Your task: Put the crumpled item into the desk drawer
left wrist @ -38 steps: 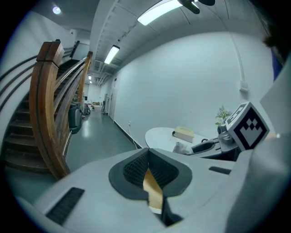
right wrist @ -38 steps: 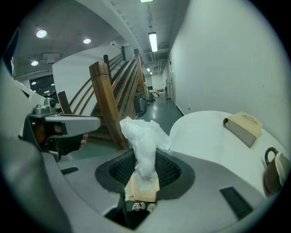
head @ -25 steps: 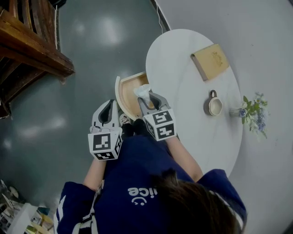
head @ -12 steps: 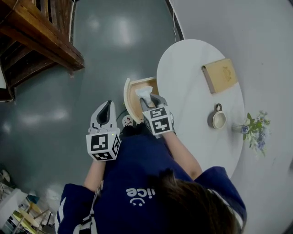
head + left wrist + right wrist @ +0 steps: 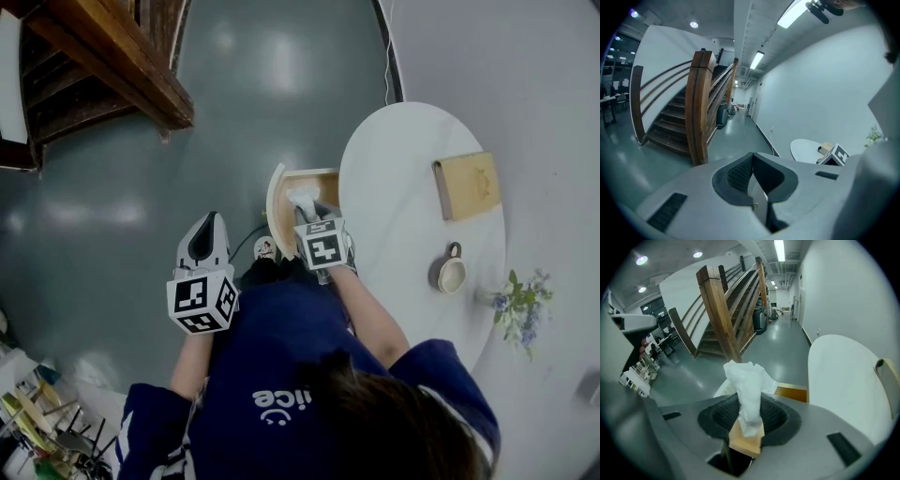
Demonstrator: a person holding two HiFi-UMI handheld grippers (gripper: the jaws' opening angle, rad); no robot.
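A white crumpled item [image 5: 303, 199] sticks up out of my right gripper [image 5: 307, 208], which is shut on it. It hangs over the open wooden drawer [image 5: 278, 195] that juts out from the left edge of the round white table [image 5: 403, 169]. In the right gripper view the crumpled item [image 5: 746, 385] stands between the dark pads [image 5: 721, 416], and the drawer's brown inside [image 5: 791, 393] shows just beyond. My left gripper [image 5: 203, 227] hangs over the grey floor to the left of the drawer, jaws shut on nothing. The left gripper [image 5: 751, 165] points toward a staircase.
On the table lie a tan wooden box [image 5: 467, 186], a mug [image 5: 449, 273] and a small bunch of flowers [image 5: 517, 309]. A wooden staircase [image 5: 103, 56] fills the upper left. Cluttered shelves [image 5: 37, 422] sit at the bottom left. Grey floor surrounds the drawer.
The head view has swung, so the table and drawer now sit further right. My right gripper still holds the crumpled item over the drawer. The left gripper has drifted slightly left.
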